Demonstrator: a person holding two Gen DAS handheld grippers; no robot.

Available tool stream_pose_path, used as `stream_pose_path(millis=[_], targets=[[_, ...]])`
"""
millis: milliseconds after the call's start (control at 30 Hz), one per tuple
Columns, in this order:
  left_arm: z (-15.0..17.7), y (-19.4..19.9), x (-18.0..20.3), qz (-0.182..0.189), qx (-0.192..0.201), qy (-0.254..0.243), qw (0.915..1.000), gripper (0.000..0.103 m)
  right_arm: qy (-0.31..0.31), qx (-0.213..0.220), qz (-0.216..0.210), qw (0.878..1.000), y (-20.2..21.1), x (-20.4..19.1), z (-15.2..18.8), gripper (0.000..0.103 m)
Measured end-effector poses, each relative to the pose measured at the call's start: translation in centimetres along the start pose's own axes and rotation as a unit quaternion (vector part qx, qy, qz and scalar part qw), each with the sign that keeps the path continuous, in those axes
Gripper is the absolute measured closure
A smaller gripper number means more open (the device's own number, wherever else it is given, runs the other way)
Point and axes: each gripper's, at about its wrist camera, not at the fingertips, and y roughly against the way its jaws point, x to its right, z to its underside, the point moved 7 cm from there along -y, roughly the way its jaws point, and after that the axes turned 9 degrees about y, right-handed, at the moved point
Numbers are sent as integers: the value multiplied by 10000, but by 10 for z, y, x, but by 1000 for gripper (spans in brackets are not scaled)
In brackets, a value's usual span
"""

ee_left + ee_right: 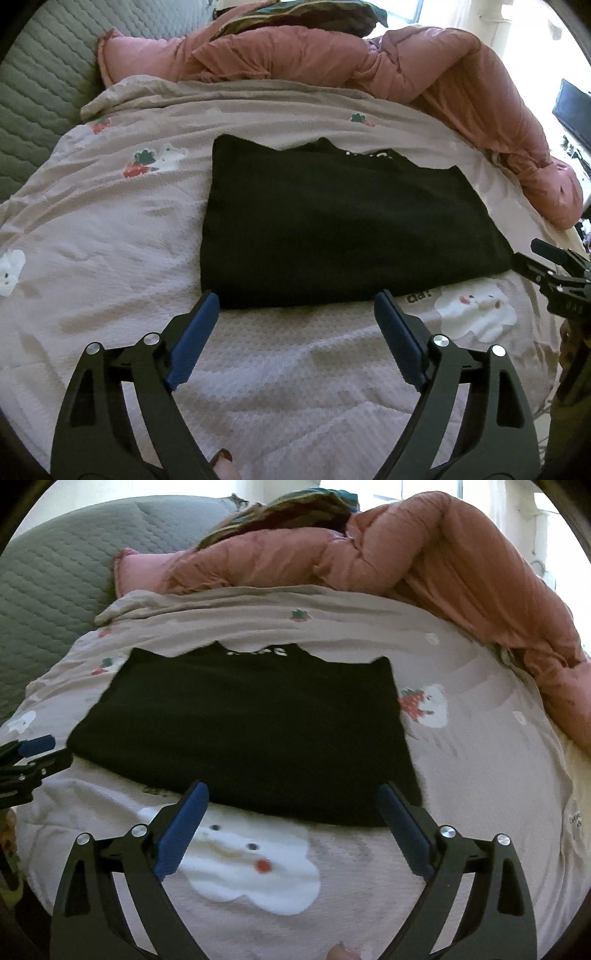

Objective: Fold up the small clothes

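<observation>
Jaws apart (both); black shirt (343, 221) collar-away

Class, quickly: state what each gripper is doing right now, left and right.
Left gripper: open, holding nothing, at the near edge of the black garment.
Right gripper: open, holding nothing, at the same edge.

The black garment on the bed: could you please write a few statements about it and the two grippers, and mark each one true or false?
1. The black garment lies flat on the patterned bedspread. True.
2. The left gripper is clamped on the garment. False: its jaws stand wide open at the near edge.
3. The right gripper is open. True.
4. The pink duvet covers the garment. False: it is bunched up beyond it.
5. White lettering shows near the garment's far edge. True.
</observation>
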Motion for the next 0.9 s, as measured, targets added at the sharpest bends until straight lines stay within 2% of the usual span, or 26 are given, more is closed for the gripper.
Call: stream_pose_path(millis=[467, 900], targets=[[-11, 27, -8, -38, 273, 84, 9996, 21, 418, 240, -153, 9987, 20, -39, -17, 9], [-24, 45, -42, -195, 527, 468, 9973, 18, 940, 318, -416, 9942, 20, -89, -32, 9]])
